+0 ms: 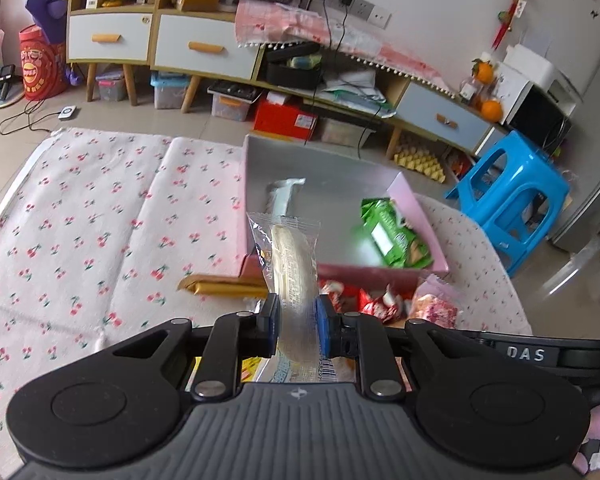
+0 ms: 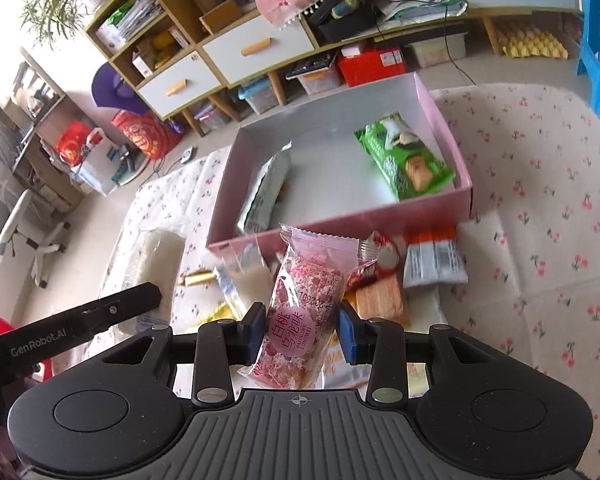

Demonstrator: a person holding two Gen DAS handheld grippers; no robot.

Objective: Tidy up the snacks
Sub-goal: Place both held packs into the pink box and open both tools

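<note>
Before the pink box [image 1: 416, 204] | left gripper [image 1: 298, 322] jaws clamp a clear-wrapped pale snack [image 1: 294, 264], lower end hidden | right gripper [image 2: 300, 330] jaws hold a pink packet [image 2: 306, 300] | green packet [image 2: 404, 160] in box | heap on the bench [image 1: 80, 216] blurred, perhaps candies

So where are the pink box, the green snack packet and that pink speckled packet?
pink box [image 2: 444, 120]: right wrist view, right wall.
green snack packet [image 2: 404, 164]: right wrist view, packet's middle.
pink speckled packet [image 2: 304, 300]: right wrist view, middle, between gripper fingers.

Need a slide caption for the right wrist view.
Right gripper holds pink snack packet before the pink box.
</note>
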